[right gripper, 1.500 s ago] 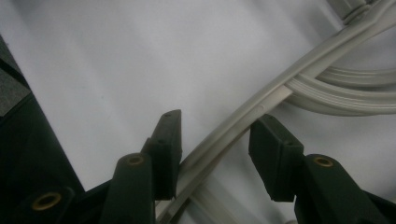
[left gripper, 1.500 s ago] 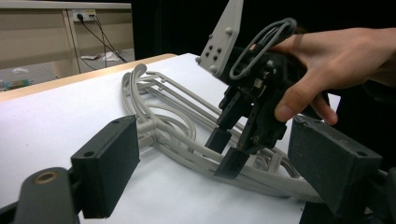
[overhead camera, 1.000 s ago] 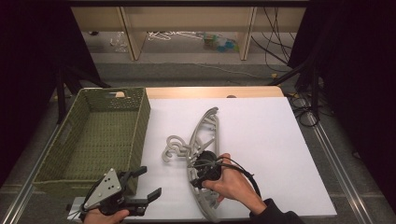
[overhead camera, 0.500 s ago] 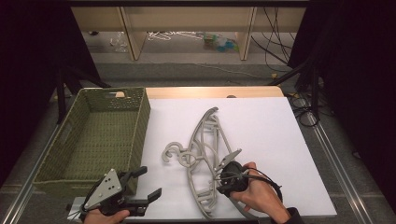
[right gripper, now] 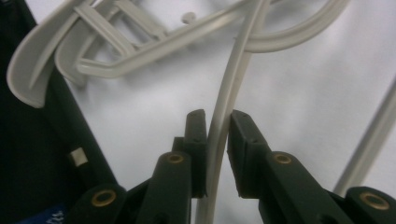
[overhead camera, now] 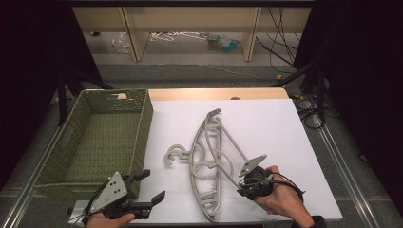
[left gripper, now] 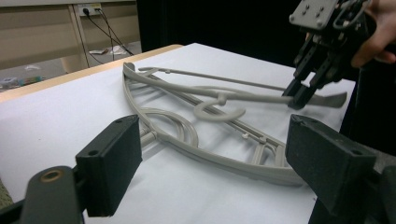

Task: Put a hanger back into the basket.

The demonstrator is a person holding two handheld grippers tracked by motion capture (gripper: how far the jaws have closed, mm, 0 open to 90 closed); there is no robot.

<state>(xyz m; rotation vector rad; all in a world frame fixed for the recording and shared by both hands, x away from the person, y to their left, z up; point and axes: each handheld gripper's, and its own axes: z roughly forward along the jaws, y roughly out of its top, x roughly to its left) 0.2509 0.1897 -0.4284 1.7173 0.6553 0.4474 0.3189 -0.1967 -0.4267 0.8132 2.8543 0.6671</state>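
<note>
The grey hangers are lying in a loose pile on the white table top, just right of the green woven basket. The right gripper, tilted down from the right hand at the pile's near right side, has just been closing its jaws and is pinching one thin hanger bar. The left gripper is hovering level at the basket's near corner, jaws spread wide, gripping nothing.

Grey plastic hangers lie overlapped on the white table.
</note>
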